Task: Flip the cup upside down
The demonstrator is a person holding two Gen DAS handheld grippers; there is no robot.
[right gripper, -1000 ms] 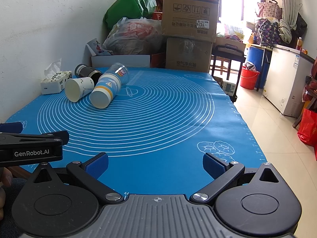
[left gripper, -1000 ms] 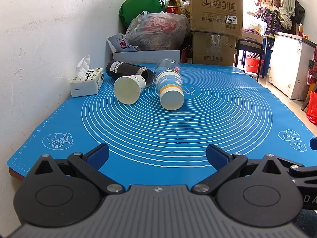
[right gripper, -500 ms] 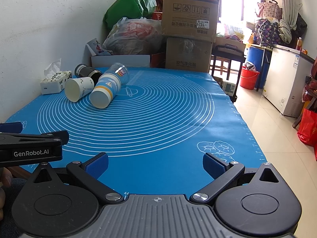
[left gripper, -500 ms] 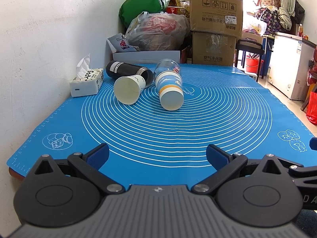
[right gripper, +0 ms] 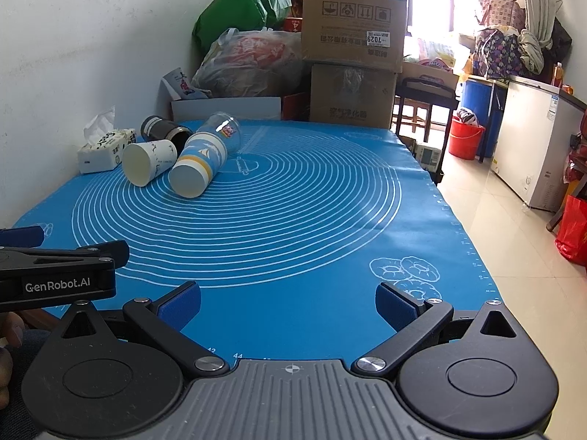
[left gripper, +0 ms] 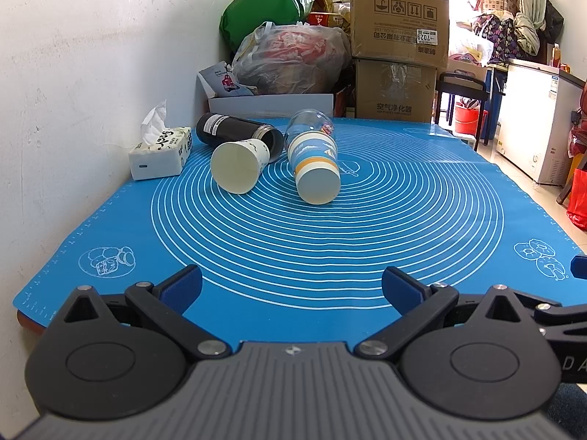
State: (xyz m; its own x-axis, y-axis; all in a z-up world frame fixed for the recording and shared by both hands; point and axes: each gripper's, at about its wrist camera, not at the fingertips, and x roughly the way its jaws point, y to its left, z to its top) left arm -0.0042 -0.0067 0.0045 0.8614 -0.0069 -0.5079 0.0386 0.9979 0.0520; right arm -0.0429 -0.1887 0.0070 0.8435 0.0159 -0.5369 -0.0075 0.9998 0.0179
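Where the counter's near edge meets both cameras, the left tool [left gripper: 291, 289] hangs with its blue-padded fingers spread wide and nothing between them, and the right tool [right gripper: 288, 302] is spread the same way, also holding nothing. In the right wrist view the left tool's black side shows at the left edge, marked "GenRobot.AI". A blue mat [left gripper: 367, 242] printed with white rings covers the counter; numbers "42" and "44" can be read along its near border, and doughnut drawings sit at its right corner.

Well beyond both tools, at the far left of the mat, four cups lie on their sides. The white cup [left gripper: 240, 163] points its open, empty mouth toward the cameras. Just right of it lies the striped cup [left gripper: 315, 167], blue and white with an orange band and a sailboat picture, mouth also forward. Behind that rests a clear cup [left gripper: 312, 124] with a coloured print; whether the two touch is hard to tell. A black cup [left gripper: 234, 132] with a white label lies behind the white one. A tissue box [left gripper: 161, 152] stands by the wall.

Past the counter, stacked cartons [left gripper: 398, 51] carry a "7029" sticker, beside a green bag [left gripper: 268, 7] and a clear sack [left gripper: 293, 58] stuffed with red things.
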